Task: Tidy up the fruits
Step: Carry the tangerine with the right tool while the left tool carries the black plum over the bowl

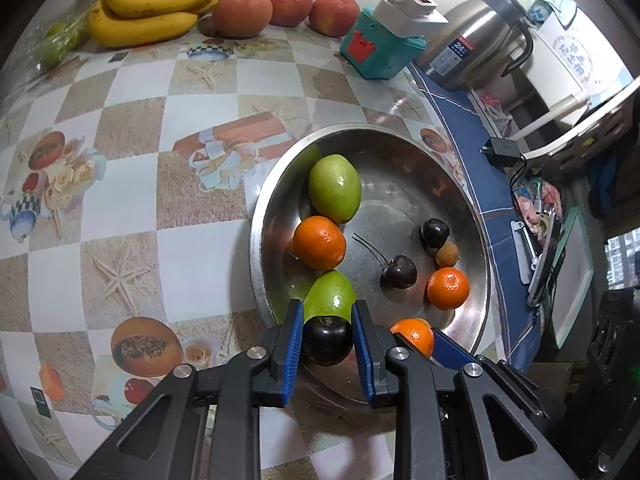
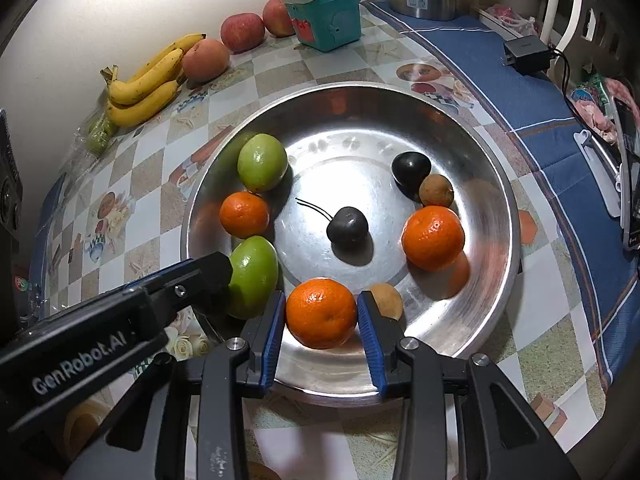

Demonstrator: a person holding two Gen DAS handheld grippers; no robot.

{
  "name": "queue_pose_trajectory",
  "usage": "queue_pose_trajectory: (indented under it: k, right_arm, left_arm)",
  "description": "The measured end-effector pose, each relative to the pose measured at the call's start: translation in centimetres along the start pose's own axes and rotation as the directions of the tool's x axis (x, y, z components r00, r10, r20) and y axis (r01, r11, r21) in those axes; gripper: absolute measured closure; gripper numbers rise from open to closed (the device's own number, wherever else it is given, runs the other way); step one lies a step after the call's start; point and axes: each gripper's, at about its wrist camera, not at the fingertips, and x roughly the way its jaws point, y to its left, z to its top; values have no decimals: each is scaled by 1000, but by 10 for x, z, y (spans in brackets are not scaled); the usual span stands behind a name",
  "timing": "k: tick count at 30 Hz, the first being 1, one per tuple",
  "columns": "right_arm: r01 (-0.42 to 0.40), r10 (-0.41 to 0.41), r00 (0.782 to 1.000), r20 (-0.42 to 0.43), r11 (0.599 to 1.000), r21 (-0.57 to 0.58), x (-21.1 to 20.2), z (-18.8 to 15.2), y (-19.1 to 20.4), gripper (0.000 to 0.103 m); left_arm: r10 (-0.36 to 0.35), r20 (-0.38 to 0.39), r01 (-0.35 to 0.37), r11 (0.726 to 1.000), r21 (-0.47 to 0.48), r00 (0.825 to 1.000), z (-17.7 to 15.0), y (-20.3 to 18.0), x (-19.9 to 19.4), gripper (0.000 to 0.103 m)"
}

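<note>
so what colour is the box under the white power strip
Teal, with a red patch on one face. The box shows best in the right wrist view, behind the metal bowl.

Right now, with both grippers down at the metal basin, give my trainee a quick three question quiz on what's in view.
1. True or false: the left gripper is shut on a dark cherry.
2. What does the right gripper hold? A) banana B) tangerine C) peach
3. Fill in: the bananas lie outside the ____.

Key: 1 true. 2 B, the tangerine sits between its blue pads. 3 basin; they lie on the tablecloth by the wall.
</note>
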Motion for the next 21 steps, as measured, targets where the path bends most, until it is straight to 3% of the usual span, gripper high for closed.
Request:
queue_pose_trajectory:
  k: [6, 21]
  right_arm:
    - [3, -3, 1000, -6, 1000, 5, 2, 0, -2, 65]
    - [2, -2, 1000, -22, 1000, 2, 6, 0, 0, 65]
  left_arm:
    - [-24, 0, 24, 999, -29, 1000, 0, 7, -2, 76]
    - [4, 69, -1, 999, -50, 998, 8, 20, -7, 76]
